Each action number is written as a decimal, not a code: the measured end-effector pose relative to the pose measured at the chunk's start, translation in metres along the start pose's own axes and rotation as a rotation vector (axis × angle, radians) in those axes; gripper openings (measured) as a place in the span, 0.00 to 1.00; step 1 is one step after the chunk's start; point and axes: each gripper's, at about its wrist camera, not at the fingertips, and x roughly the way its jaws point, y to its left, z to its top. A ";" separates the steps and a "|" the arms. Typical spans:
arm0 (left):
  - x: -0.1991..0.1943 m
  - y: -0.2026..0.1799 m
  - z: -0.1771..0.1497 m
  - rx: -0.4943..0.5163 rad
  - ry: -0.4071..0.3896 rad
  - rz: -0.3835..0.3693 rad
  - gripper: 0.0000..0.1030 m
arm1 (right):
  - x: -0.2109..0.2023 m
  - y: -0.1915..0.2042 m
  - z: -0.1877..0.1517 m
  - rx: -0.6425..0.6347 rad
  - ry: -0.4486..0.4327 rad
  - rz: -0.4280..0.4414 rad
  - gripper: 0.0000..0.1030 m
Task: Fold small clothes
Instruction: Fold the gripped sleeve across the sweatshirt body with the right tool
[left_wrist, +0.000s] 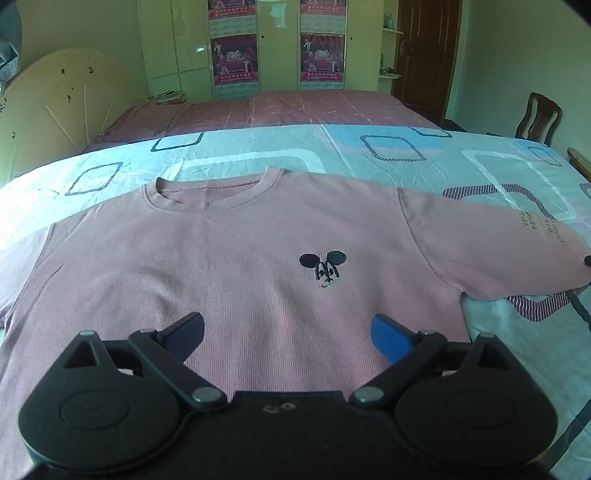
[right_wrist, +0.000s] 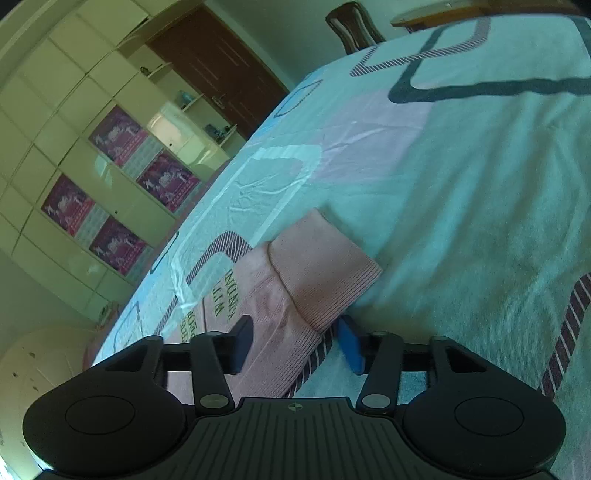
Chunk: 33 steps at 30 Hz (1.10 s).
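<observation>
A pink ribbed sweatshirt (left_wrist: 236, 258) was laid flat and face up on the bed (left_wrist: 369, 155), its round neckline (left_wrist: 210, 188) turned away from the left wrist camera and a small black mouse-ear motif (left_wrist: 324, 269) stitched on the chest. One long sleeve (left_wrist: 498, 243) was stretched out to the side over the patterned blue sheet, with lettering printed near its end. In the right wrist view that sleeve's ribbed cuff (right_wrist: 317, 273) was seen lying on the sheet, its near edge passing between the fingers of the right tongs (right_wrist: 295, 343). Those tongs were narrowed around the cuff, one dark pad at the sleeve's side and the blue pad just beside the cuff's edge; whether the pads already pressed the cloth could not be told for certain, though a small gap appeared on the blue side. The left tongs (left_wrist: 288, 332) were held wide open above the lower chest of the garment, nothing between the fingers. The knit was judged soft, light and limp, apt to sag and crease if lifted by a single point, and not slippery given the ribbed texture. A hold at the thick cuff was judged sound for drawing the sleeve across the body, with the hem or shoulder seam suited to the other tongs. Beyond the bed a second bed with a pink cover (left_wrist: 277, 107), pale wardrobes (left_wrist: 192, 44) with posters and a brown door (left_wrist: 424, 55) were visible.
</observation>
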 end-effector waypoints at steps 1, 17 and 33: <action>0.000 0.000 0.001 -0.001 -0.004 0.003 0.93 | 0.000 -0.001 0.003 -0.006 0.013 -0.005 0.18; -0.008 0.078 -0.010 -0.040 0.025 0.061 0.97 | -0.053 0.077 -0.019 -0.396 -0.053 -0.090 0.08; 0.002 0.228 -0.027 -0.118 -0.004 -0.012 0.93 | -0.019 0.337 -0.293 -0.900 0.179 0.214 0.07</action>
